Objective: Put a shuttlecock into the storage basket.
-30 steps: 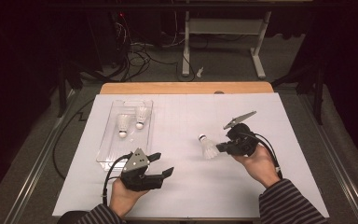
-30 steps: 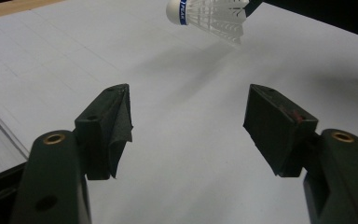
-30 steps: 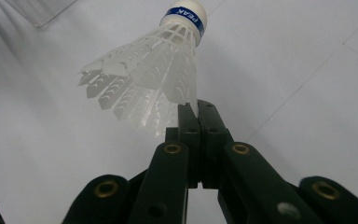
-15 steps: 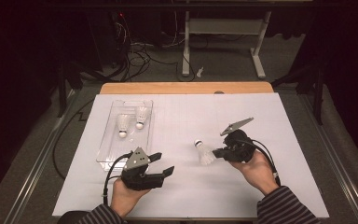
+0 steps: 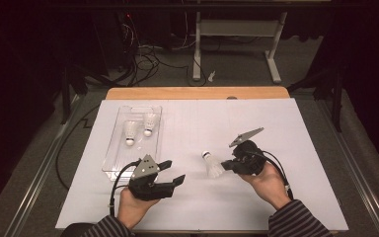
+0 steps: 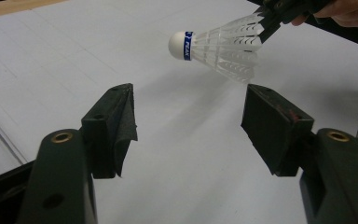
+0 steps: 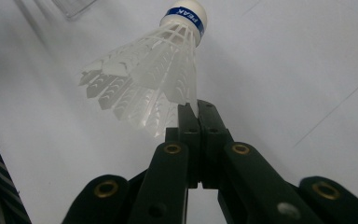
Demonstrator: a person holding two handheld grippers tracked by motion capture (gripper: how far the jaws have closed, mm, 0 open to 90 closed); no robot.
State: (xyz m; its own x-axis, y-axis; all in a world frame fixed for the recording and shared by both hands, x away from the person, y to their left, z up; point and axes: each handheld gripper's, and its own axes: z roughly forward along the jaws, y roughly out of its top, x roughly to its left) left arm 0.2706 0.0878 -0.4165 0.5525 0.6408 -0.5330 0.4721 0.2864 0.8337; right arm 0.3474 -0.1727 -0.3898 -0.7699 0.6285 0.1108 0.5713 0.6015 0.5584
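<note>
Shuttlecock (image 7: pixel 154 79) skirt is pinched at its rim between the right gripper's (image 7: pixel 196 108) closed fingers, a grip the right gripper view shows close up, with the blue-banded cork pointing away. From the left gripper view it hangs above the worktop (image 6: pixel 74 56), beyond the left gripper's (image 6: pixel 189 128) wide-apart fingers. Farther off in the high view, two more shuttlecocks (image 5: pixel 139 129) lie in a clear tray (image 5: pixel 113 163).
</note>
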